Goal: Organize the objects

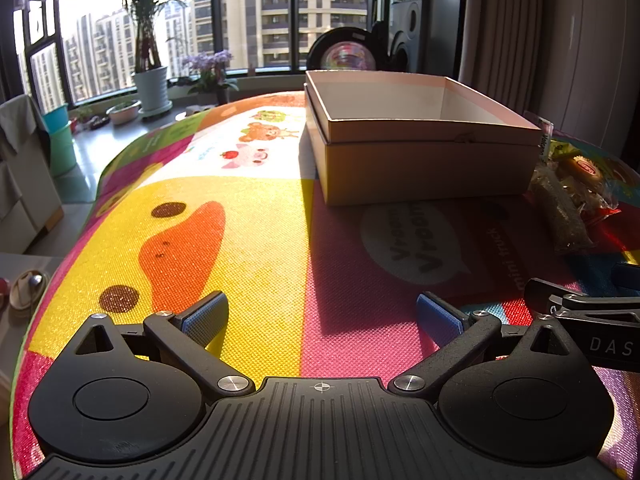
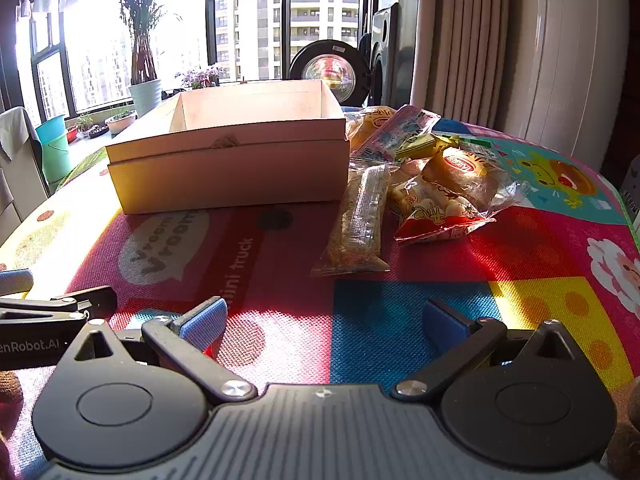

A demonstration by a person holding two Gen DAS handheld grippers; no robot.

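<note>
An open tan cardboard box (image 1: 424, 160) (image 2: 228, 168) stands on the colourful play mat (image 1: 240, 248), and nothing shows inside it. Right of the box lies a heap of snack packets (image 2: 432, 168): a long clear bag of seeds (image 2: 360, 220) (image 1: 560, 208), a red-edged packet (image 2: 436, 216), a wrapped bun (image 2: 464, 172) (image 1: 584, 172) and a blue-white packet (image 2: 396, 132). My left gripper (image 1: 320, 320) rests low over the mat, open, well short of the box. My right gripper (image 2: 324, 320) is open too, short of the seed bag. Each gripper shows at the edge of the other's view.
Beyond the mat's far edge are potted plants (image 1: 150, 80), a window, teal buckets (image 1: 60, 136) and a washing machine door (image 2: 328, 72). A curtain (image 2: 460, 40) hangs at the right. The mat's left edge drops off to the floor (image 1: 76, 200).
</note>
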